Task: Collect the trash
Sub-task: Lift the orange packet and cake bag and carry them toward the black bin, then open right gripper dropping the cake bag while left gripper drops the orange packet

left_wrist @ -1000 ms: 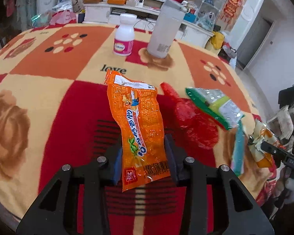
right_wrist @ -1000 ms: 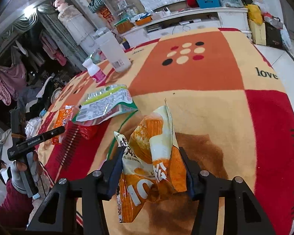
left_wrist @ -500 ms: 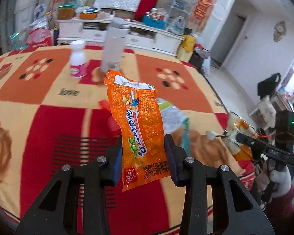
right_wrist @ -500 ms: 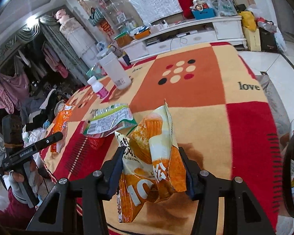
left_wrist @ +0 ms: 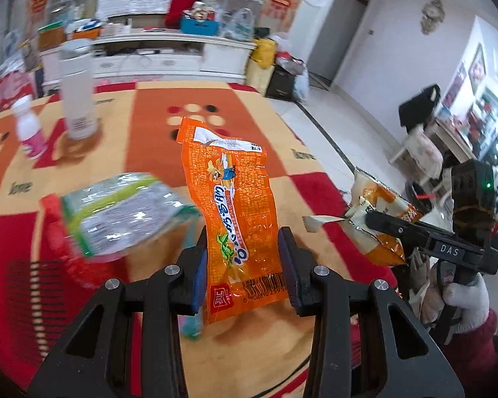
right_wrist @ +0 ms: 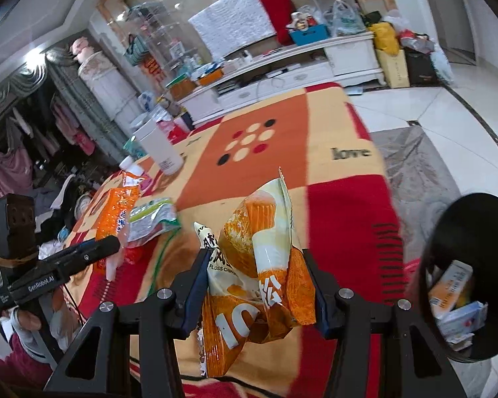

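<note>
Each tool clamps one wrapper upright, clear of the tabletop [left_wrist: 149, 109] for carrying: left tool [left_wrist: 242, 267] the orange sachet [left_wrist: 235, 219], right tool [right_wrist: 254, 285] the crumpled chip bag [right_wrist: 262, 265], black bin [right_wrist: 464, 258] lower right

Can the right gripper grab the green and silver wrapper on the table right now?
Probably not yet. The right gripper is already shut on an orange and cream snack bag, so its jaws are full, though nothing covers the green and silver wrapper.

Two grippers [left_wrist: 242, 265] [right_wrist: 254, 285], four wrappers [left_wrist: 237, 212], two bottles [left_wrist: 78, 96], one bin [right_wrist: 464, 258].
</note>
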`<action>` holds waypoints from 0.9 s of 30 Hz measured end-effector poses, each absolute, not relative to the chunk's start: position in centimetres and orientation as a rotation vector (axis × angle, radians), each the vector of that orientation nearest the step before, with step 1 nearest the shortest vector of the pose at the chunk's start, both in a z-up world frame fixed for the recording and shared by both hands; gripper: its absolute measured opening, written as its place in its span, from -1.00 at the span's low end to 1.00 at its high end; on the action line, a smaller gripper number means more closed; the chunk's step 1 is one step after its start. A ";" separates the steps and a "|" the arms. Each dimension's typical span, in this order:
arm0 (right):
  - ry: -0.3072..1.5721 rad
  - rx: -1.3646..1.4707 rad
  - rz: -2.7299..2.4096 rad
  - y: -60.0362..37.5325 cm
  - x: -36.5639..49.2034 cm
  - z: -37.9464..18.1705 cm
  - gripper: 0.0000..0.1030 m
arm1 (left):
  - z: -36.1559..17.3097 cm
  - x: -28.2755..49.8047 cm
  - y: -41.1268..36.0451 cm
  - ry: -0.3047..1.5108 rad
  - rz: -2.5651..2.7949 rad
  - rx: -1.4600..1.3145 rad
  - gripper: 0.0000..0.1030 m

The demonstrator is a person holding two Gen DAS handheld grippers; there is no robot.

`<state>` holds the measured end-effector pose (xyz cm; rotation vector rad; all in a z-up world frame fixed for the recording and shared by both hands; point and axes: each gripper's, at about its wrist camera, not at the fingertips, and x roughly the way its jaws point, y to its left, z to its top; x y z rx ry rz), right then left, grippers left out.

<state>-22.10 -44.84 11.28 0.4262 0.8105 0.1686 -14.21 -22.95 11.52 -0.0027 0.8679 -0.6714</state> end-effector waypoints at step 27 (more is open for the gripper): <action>0.819 0.548 -0.209 -61.6 -28.2 8.3 0.02 | 8.8 -15.4 -42.4 0.924 -0.915 0.158 -0.29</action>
